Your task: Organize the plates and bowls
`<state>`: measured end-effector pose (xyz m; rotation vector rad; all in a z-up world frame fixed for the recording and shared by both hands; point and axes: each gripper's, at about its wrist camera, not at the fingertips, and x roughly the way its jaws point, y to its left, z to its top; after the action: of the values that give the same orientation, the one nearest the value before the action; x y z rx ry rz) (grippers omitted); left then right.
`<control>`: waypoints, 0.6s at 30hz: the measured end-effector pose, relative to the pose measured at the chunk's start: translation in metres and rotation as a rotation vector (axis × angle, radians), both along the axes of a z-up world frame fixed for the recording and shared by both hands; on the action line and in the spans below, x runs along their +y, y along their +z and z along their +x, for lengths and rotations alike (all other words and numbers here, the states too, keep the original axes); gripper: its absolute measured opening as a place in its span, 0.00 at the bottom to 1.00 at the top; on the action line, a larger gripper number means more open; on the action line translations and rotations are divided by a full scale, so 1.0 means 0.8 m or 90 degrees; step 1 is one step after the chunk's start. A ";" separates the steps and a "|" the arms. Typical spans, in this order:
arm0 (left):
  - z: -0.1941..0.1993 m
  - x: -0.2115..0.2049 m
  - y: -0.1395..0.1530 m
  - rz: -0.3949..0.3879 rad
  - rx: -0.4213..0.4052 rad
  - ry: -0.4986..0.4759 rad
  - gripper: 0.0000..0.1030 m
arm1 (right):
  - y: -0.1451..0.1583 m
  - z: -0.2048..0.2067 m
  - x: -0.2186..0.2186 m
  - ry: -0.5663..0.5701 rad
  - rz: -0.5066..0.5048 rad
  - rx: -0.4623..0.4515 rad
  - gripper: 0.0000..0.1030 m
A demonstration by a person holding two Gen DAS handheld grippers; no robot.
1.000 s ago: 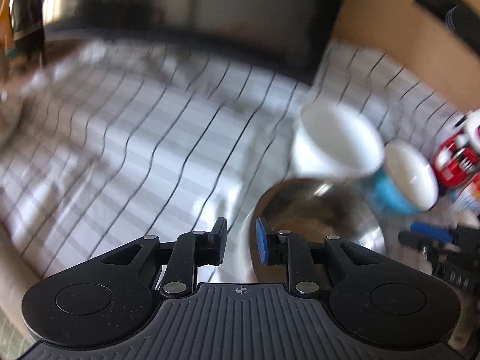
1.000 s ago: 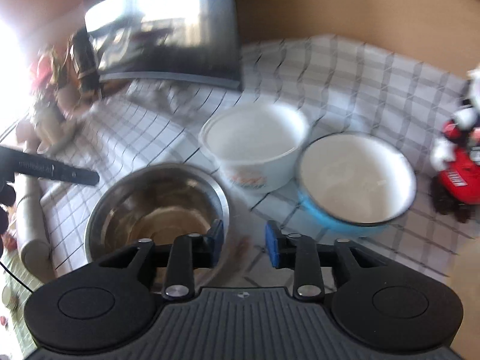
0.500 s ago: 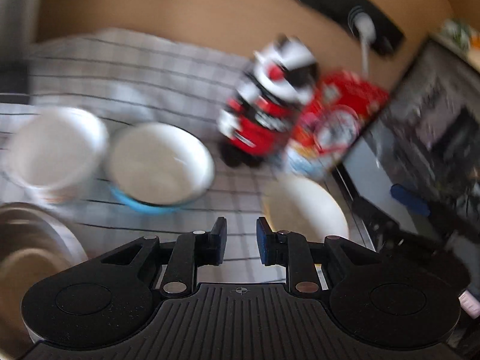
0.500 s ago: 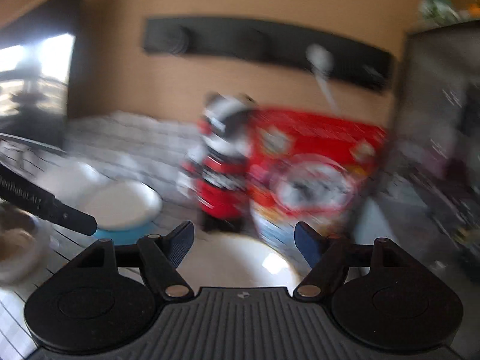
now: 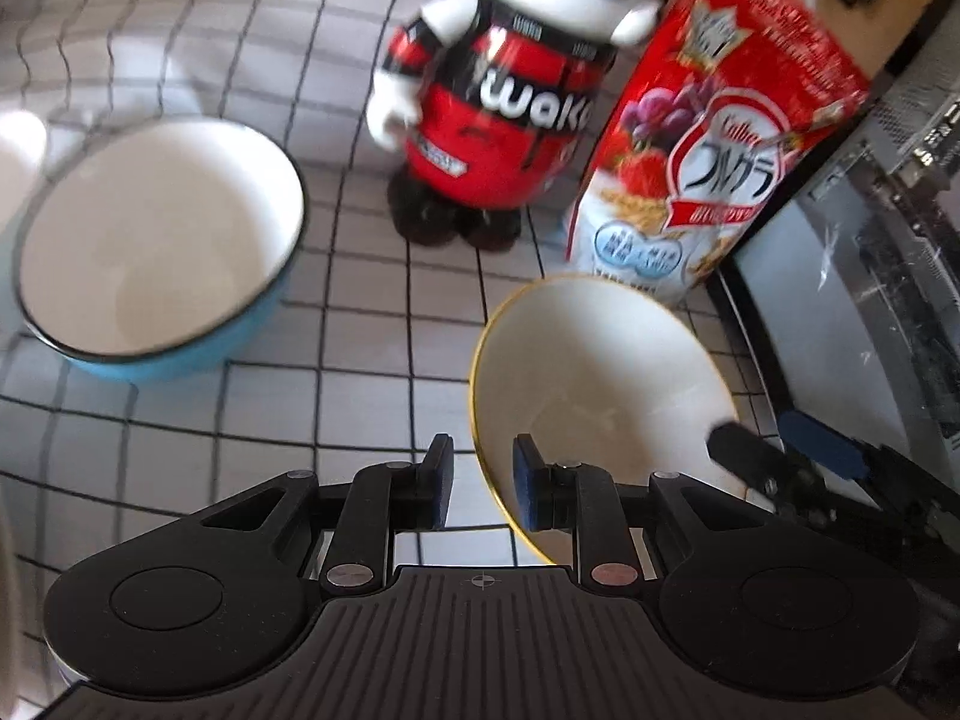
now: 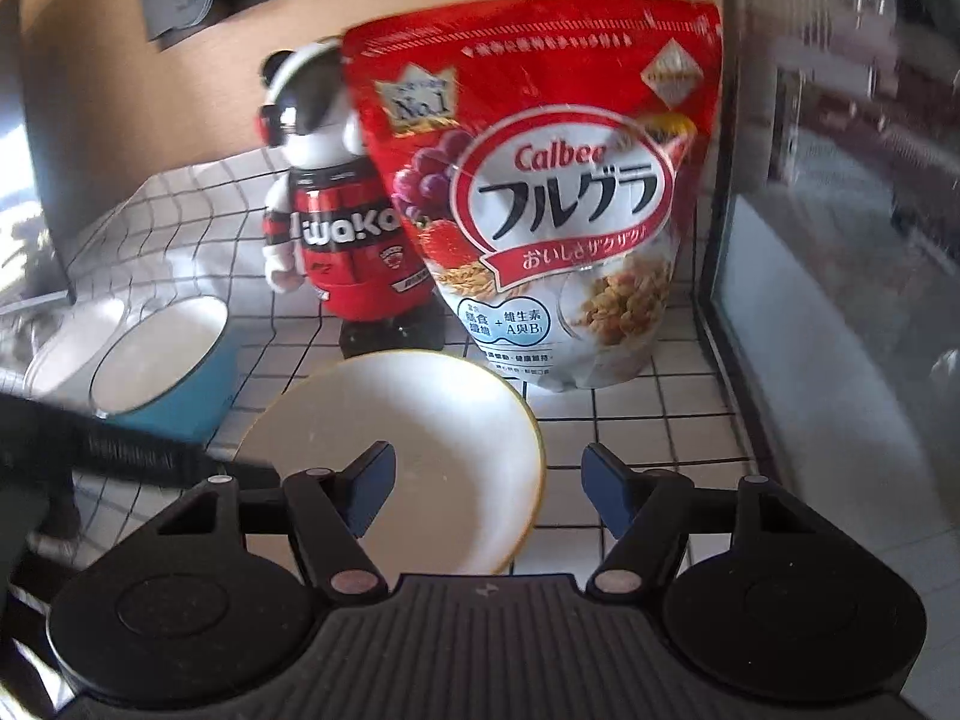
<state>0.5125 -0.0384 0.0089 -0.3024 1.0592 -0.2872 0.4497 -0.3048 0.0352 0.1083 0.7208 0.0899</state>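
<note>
A cream bowl (image 5: pixel 600 384) with a gold rim sits on the checked cloth in front of a cereal bag. My left gripper (image 5: pixel 483 480) straddles its left rim. One finger is inside and one outside, and a gap shows at the pads. My right gripper (image 6: pixel 489 480) straddles the right rim (image 6: pixel 537 480); its jaws are closing and do not touch the bowl. The right gripper (image 5: pixel 780 450) also shows at the bowl's far side in the left wrist view. To the left stand a blue bowl (image 5: pixel 156 240) (image 6: pixel 162 360) with a white inside and a white bowl (image 6: pixel 66 342).
A red and black bear figure (image 5: pixel 498 120) (image 6: pixel 342 240) and a red cereal bag (image 5: pixel 708 150) (image 6: pixel 540 210) stand close behind the cream bowl. A glass-fronted appliance (image 6: pixel 840 240) walls off the right side. A tan wall runs behind.
Both grippers swung right, away from the steel bowl and white bowl, and came down around the cream bowl. The right gripper's jaws spread wide; the left jaws kept their narrow gap.
</note>
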 end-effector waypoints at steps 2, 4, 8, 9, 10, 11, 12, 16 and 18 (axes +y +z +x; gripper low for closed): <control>0.007 -0.004 -0.012 -0.009 0.013 -0.005 0.23 | -0.012 0.020 -0.002 -0.016 0.017 0.023 0.63; 0.013 -0.007 -0.026 -0.021 0.032 -0.001 0.23 | -0.024 0.037 -0.006 -0.027 0.038 0.057 0.56; 0.021 -0.013 -0.045 -0.049 0.060 -0.005 0.23 | -0.046 0.064 -0.018 -0.035 0.089 0.105 0.55; 0.022 -0.016 -0.048 -0.052 0.064 -0.011 0.23 | -0.050 0.070 -0.019 -0.031 0.096 0.117 0.55; 0.024 -0.018 -0.051 -0.054 0.070 -0.017 0.23 | -0.054 0.073 -0.019 -0.022 0.103 0.129 0.51; 0.025 -0.020 -0.052 -0.056 0.074 -0.023 0.22 | -0.057 0.075 -0.020 -0.012 0.113 0.141 0.43; 0.025 -0.021 -0.052 -0.057 0.073 -0.027 0.22 | -0.058 0.076 -0.019 -0.004 0.119 0.150 0.39; 0.026 -0.019 -0.047 -0.045 0.089 -0.031 0.21 | -0.056 0.068 -0.015 0.005 0.128 0.170 0.39; 0.023 -0.012 -0.046 -0.046 0.103 -0.024 0.21 | -0.053 0.059 -0.009 0.023 0.129 0.170 0.39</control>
<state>0.5312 -0.0481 -0.0281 -0.3754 1.2168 -0.3387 0.4966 -0.3122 -0.0075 0.3053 0.9803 0.1858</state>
